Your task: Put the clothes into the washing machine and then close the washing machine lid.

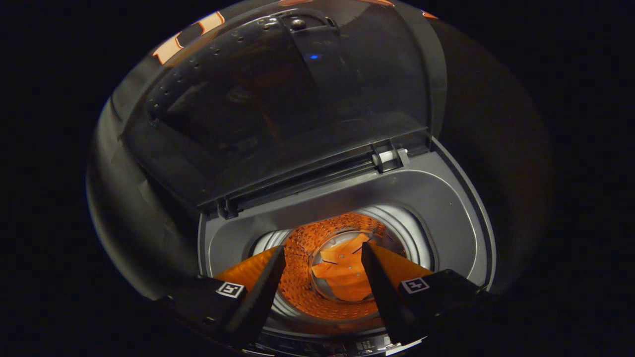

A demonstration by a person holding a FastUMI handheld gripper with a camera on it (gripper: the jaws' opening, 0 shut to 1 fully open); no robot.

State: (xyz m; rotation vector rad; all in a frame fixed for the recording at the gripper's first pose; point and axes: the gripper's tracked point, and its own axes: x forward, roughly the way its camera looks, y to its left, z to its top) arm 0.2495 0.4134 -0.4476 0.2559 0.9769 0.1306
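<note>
Above the round perforated drum [302, 277], the claw [322, 260] gapes empty over crumpled orange cloth [345, 272]

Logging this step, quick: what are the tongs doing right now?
Tongs: open, holding nothing, poised over the grey top-loading washing machine's drum.

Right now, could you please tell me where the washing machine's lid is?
In the gripper view, the lid stands raised on its hinge at the back rim of the washing machine, beyond the drum and the open, empty gripper.
</note>
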